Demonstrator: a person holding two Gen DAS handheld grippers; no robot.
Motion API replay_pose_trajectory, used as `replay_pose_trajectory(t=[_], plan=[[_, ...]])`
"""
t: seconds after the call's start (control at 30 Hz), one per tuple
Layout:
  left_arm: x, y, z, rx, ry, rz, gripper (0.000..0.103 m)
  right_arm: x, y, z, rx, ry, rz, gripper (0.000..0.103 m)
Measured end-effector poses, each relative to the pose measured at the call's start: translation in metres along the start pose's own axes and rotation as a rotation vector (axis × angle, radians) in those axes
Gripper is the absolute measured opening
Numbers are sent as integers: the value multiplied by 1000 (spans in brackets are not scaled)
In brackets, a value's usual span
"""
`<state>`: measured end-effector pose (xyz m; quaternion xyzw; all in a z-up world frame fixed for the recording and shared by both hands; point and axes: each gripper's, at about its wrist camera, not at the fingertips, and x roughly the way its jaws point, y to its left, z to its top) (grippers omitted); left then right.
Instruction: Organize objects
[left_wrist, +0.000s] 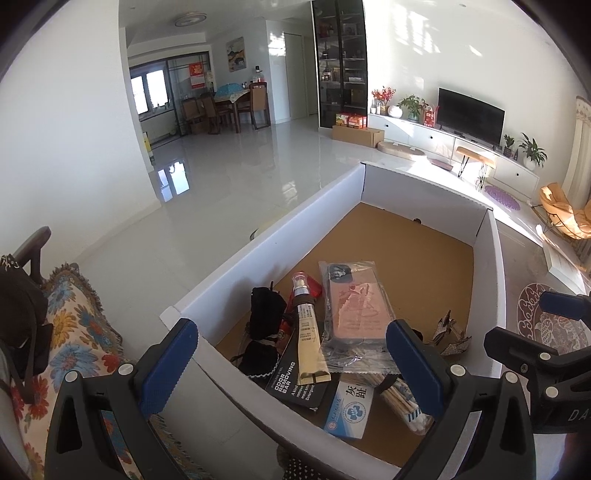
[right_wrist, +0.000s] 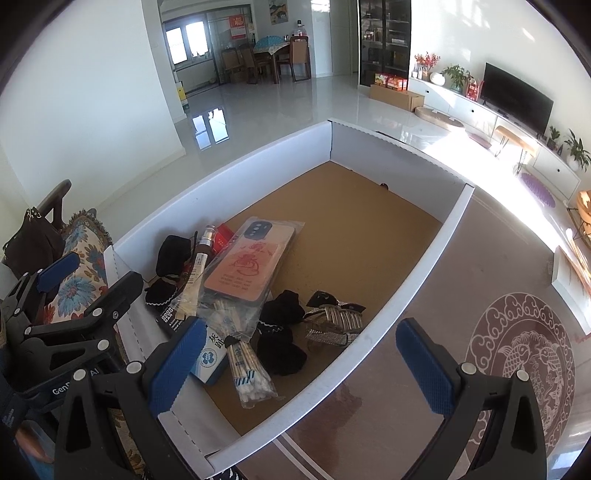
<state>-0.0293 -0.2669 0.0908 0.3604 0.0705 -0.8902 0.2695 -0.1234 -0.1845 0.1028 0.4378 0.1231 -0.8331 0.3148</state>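
A white cardboard box (left_wrist: 266, 243) (right_wrist: 417, 280) with a brown floor holds a pile of small items at its near end. A pink phone case in a clear bag (left_wrist: 358, 306) (right_wrist: 245, 266) lies on top. Beside it are a cream tube (left_wrist: 308, 332) (right_wrist: 197, 273), a black "Odor Removing Bar" box (left_wrist: 293, 384), a bundle of cotton swabs (left_wrist: 404, 404) (right_wrist: 245, 363), black cloth pouches (left_wrist: 264, 314) (right_wrist: 280, 332) and a silver hair clip (left_wrist: 450, 336) (right_wrist: 338, 323). My left gripper (left_wrist: 291, 367) is open above the box's near left corner. My right gripper (right_wrist: 301, 367) is open above its near right wall. Both are empty.
A floral cushion (left_wrist: 74, 332) (right_wrist: 79, 258) lies left of the box, with a dark bag (right_wrist: 31, 240) on a chair behind it. The box rests on a brown table with a white fish motif (right_wrist: 524, 362). A glossy white floor, TV unit (left_wrist: 469, 114) and dining table (left_wrist: 236, 99) lie beyond.
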Motion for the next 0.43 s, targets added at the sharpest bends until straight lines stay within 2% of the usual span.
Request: replay_pose_trajectory(t=[0.3,0.43], plan=[[0,1,0,1,-1,-1,103,2,2,-1,0,4,2,103],[-5,1,-1,-1,-41,13,103,2,1,-2,7,0,7,103]])
